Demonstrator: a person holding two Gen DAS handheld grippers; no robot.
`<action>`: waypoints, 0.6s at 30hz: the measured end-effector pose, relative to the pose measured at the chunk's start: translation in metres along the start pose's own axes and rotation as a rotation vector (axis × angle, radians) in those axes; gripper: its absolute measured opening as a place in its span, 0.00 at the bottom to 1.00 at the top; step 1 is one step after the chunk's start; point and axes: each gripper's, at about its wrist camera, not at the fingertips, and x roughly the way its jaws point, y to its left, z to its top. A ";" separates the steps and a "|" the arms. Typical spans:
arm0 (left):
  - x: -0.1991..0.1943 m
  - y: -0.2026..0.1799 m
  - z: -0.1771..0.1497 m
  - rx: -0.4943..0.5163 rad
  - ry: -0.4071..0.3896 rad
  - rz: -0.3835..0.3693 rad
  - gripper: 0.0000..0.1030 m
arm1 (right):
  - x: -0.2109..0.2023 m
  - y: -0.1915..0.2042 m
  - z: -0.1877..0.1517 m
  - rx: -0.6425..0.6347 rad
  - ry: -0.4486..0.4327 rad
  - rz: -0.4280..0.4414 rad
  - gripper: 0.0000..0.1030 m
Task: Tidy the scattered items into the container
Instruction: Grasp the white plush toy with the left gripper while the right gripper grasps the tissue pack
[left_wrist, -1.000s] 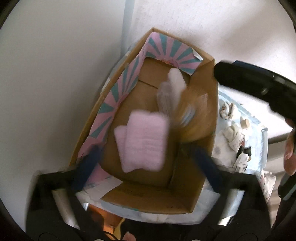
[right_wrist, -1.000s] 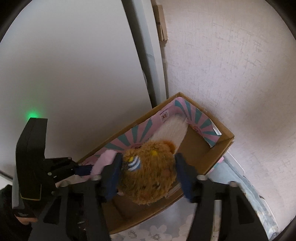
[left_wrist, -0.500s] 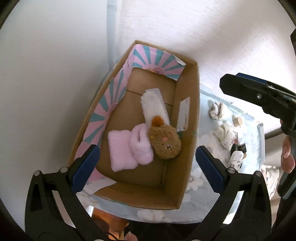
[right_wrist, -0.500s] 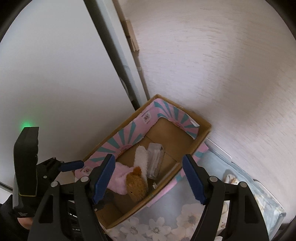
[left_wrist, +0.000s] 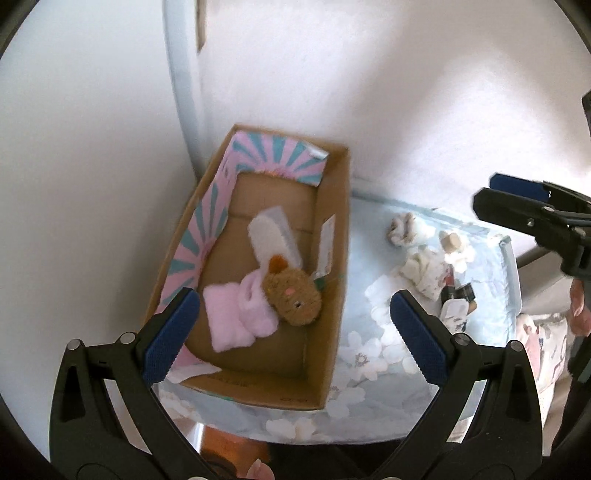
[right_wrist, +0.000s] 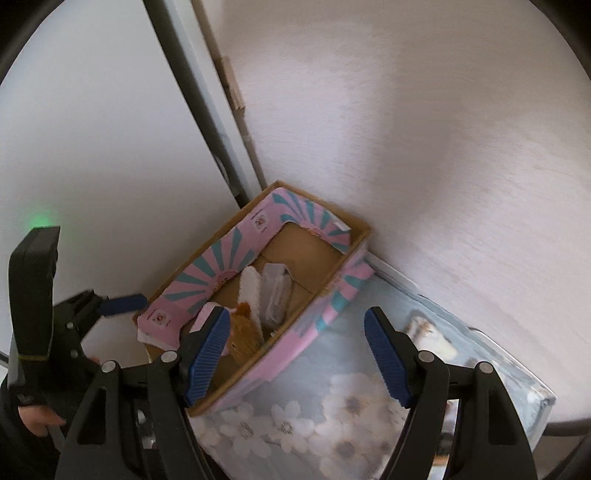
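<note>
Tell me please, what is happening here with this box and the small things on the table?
A person is tidying small items into a cardboard box with two hand-held tools. Both the left claw and the right claw are open and hold nothing. In the box lie a brown plush toy, a pink fluffy cloth and a white fluffy item. Several small items lie outside the box on the floral cloth, not yet put away.

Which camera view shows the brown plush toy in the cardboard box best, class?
The left wrist view: the brown plush toy lies fully visible, face up, inside the cardboard box. The right wrist view shows only part of it behind a finger of the right claw.
</note>
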 end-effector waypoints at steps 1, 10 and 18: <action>-0.005 -0.004 0.001 0.007 -0.016 -0.004 0.99 | -0.008 -0.007 -0.002 0.016 -0.007 -0.006 0.69; -0.001 -0.046 0.008 0.098 0.005 -0.058 0.99 | -0.064 -0.083 -0.044 0.188 -0.045 -0.113 0.69; 0.015 -0.091 0.018 0.171 0.015 -0.107 0.99 | -0.078 -0.116 -0.101 0.281 -0.042 -0.173 0.69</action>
